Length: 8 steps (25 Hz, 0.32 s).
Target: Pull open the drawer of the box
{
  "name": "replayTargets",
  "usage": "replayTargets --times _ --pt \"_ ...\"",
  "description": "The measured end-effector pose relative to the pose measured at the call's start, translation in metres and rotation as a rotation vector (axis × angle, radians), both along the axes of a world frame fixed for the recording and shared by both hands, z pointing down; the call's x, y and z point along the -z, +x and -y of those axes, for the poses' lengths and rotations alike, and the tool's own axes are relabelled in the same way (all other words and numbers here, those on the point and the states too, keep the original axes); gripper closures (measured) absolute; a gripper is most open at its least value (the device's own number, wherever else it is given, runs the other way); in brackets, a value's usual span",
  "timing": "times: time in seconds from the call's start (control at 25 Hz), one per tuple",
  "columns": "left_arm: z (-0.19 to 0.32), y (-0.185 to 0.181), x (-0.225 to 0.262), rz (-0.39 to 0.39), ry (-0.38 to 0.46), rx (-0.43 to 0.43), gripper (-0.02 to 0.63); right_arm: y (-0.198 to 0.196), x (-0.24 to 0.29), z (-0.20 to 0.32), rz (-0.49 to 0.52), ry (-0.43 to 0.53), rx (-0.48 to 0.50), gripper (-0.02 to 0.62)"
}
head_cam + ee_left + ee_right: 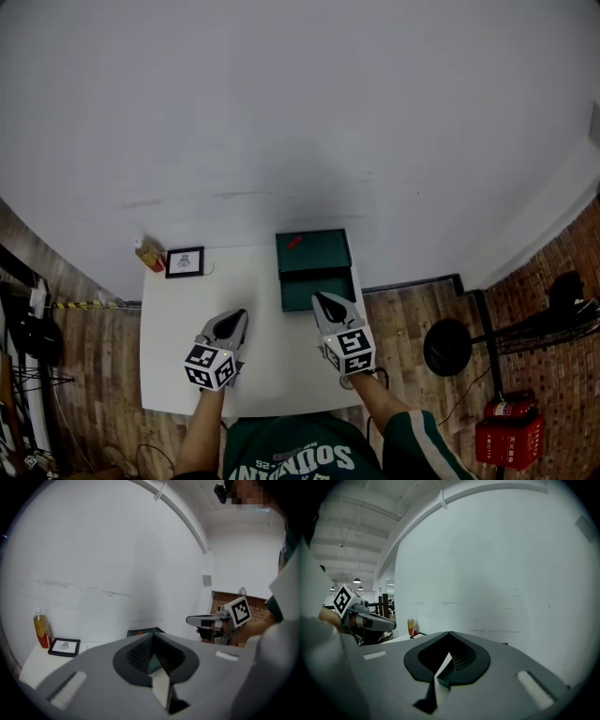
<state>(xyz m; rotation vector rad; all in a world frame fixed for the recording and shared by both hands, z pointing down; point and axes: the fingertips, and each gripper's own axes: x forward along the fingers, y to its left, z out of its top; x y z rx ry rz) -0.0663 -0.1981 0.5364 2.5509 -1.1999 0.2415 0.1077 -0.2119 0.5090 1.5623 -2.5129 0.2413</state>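
The right tool (321, 300) was held closed on nothing, its tip just over the near edge of the green box's (314, 251) drawer (314, 289). The left tool (236, 319), likewise shut and empty, was kept over the white desk (253, 375), left of the box and apart from it. The drawer was judged to be already drawn out from the box toward the person, so little of the task seemed left.

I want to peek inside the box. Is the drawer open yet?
It looks about done: the drawer seems to stick out of the box toward the person. Nothing is in hand: the right gripper hovers by the drawer, shut and empty, and the left gripper is shut too. Probably nothing is left.
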Motion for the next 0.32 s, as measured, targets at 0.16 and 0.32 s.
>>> replayTargets --times 0.16,0.32 --pt "-0.0018 0.0024 -0.0013 -0.001 -0.003 -0.003 0.554 -0.0019 -0.0026 -0.002 0.007 -0.008 0.0 0.594" --pt "-0.0027 0.0051 -0.0017 0.001 -0.007 -0.001 0.554 0.0012 -0.004 -0.0033 0.006 -0.009 -0.001 0.594"
